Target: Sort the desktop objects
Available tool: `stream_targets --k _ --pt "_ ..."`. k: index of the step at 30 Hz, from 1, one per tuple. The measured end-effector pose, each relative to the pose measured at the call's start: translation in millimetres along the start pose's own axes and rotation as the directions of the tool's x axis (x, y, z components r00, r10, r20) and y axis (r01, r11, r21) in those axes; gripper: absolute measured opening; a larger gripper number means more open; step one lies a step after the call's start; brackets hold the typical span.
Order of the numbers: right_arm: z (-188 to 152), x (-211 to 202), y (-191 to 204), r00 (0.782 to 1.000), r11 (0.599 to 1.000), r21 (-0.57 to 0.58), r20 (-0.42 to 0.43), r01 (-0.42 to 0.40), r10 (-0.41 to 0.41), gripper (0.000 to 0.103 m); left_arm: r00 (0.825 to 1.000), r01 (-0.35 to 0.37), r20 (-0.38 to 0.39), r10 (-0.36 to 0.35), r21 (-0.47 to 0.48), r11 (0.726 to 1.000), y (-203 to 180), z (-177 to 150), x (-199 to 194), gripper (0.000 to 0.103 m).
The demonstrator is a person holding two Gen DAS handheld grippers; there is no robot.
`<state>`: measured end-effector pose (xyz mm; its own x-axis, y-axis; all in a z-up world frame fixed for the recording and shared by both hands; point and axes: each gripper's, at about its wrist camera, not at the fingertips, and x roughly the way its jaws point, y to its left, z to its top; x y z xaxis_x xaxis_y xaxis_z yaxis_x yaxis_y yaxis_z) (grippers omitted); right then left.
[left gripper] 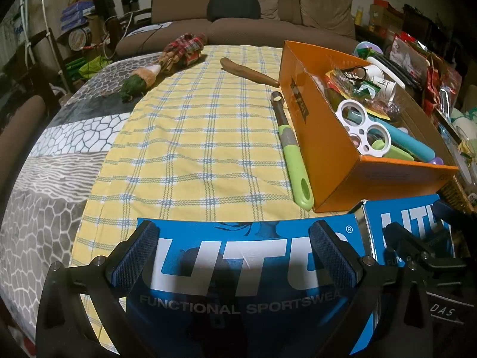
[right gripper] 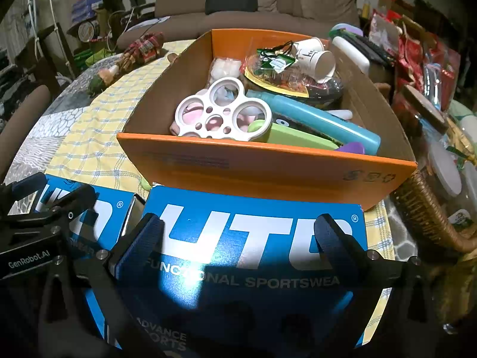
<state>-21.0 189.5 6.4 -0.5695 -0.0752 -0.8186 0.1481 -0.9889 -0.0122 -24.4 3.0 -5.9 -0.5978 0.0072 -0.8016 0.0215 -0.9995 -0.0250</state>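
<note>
Both grippers, L [left gripper: 234, 256] & R [right gripper: 238, 238], fingers apart over blue boxes [left gripper: 247, 268].

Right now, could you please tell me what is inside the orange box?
The orange box holds a white ring-holed tray, a teal tube, a green case, a paper cup and snack packets. Whatever lies beneath them is covered.

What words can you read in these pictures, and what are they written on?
"UTO", with an ® sign, and "FUNCTIONAL SPORTSWEA": left blue box and right blue box, cut off at the edge.
"ADVANCE" above "ORTS": right blue box, lower part, partly hidden.
"GenRobot.AI": left gripper, on its black body.
"DAS": right gripper, the start hidden.
Too blurred to read: the marks on the orange box and on the paper cup.
</note>
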Motion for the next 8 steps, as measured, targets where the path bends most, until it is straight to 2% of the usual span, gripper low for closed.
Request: stream_targets --k 8 --pt "0.1 0.0 -0.1 1.0 1.0 -0.001 0.0 0.001 -0.001 0.103 1.0 -0.001 0.0 0.001 0.002 1.0 -0.1 0.1 0.1 0.103"
